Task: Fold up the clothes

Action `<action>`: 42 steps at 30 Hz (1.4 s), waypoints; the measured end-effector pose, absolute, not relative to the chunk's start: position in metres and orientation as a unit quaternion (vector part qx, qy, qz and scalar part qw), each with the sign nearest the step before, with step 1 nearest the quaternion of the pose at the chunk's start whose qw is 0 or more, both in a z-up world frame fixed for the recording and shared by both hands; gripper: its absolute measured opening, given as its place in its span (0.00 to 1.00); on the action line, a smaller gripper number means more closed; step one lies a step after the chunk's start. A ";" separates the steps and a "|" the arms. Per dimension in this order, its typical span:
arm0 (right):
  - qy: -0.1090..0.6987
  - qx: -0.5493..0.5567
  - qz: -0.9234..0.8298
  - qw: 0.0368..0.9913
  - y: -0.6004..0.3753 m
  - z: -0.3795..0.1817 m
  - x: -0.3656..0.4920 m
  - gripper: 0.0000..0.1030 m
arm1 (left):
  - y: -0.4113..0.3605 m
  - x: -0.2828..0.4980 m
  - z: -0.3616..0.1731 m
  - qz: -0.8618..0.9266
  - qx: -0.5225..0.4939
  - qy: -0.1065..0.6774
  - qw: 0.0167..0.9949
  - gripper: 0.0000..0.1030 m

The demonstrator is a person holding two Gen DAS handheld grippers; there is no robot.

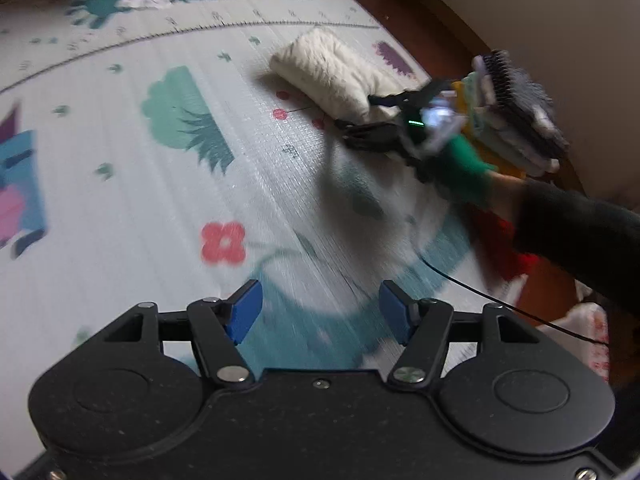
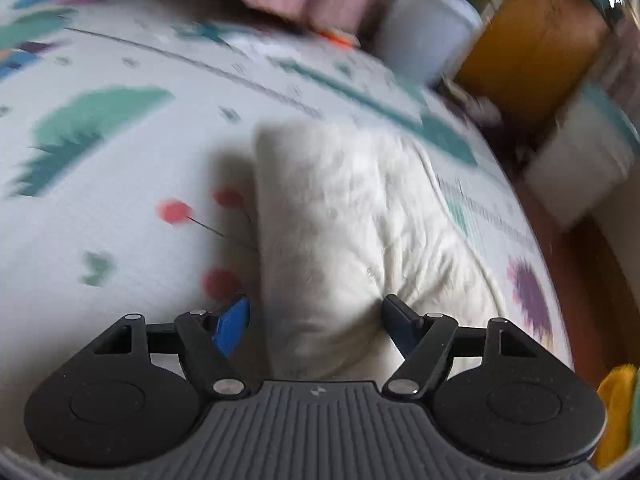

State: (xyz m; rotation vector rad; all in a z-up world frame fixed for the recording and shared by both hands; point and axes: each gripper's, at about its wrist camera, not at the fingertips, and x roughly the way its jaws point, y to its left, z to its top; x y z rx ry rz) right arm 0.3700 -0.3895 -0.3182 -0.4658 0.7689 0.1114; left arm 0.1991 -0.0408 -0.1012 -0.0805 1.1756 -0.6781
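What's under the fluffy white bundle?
The bundle lies on the play mat. Red dots peek out beside it. Whatever mat picture is beneath is covered.

One folded cream fleece garment (image 1: 328,74) lies on one printed play mat (image 1: 120,184). One stack of folded clothes (image 1: 516,120) sits at the mat's edge. Two claws appear: the left claw (image 1: 320,312) and the right claw (image 2: 316,322).
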 end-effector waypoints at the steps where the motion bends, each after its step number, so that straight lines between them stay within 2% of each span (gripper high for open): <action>1: 0.376 -0.218 0.042 0.900 -0.391 -0.321 0.376 0.72 | -0.033 0.189 -0.085 -0.310 -0.038 0.538 0.783 0.62; 7: 0.399 -0.170 -0.037 0.900 -0.411 -0.322 0.409 0.71 | -0.008 0.151 -0.011 -0.279 -0.060 0.493 0.822 0.62; 12: 0.409 -0.072 -0.096 0.905 -0.440 -0.308 0.430 0.72 | -0.014 0.144 0.003 -0.302 -0.070 0.469 0.827 0.62; 16: 0.313 -0.138 -0.046 0.939 -0.405 -0.286 0.395 0.74 | -0.021 0.139 -0.005 -0.306 -0.036 0.483 0.820 0.62; 19: 0.292 -0.138 0.009 0.946 -0.377 -0.275 0.347 0.81 | -0.023 0.131 -0.004 -0.304 -0.006 0.481 0.822 0.67; 20: 0.310 -0.118 0.041 0.942 -0.368 -0.274 0.332 0.86 | -0.023 0.129 -0.003 -0.300 0.000 0.479 0.825 0.68; 24: 0.379 -0.027 0.121 0.917 -0.341 -0.259 0.274 0.87 | -0.023 0.115 0.004 -0.286 0.012 0.480 0.829 0.77; 30: 0.455 0.104 0.164 0.869 -0.339 -0.184 0.211 0.98 | -0.029 0.096 0.013 -0.255 0.063 0.470 0.843 0.82; 35: 0.472 0.073 0.113 0.871 -0.336 -0.087 0.166 1.00 | -0.031 0.088 0.019 -0.211 0.112 0.445 0.863 0.87; 40: 0.435 0.014 0.098 0.895 -0.301 -0.001 0.109 1.00 | -0.021 0.069 0.044 -0.171 0.116 0.411 0.888 0.88; 42: 0.435 0.017 0.103 0.895 -0.284 0.021 0.083 1.00 | -0.016 0.058 0.056 -0.158 0.115 0.397 0.897 0.94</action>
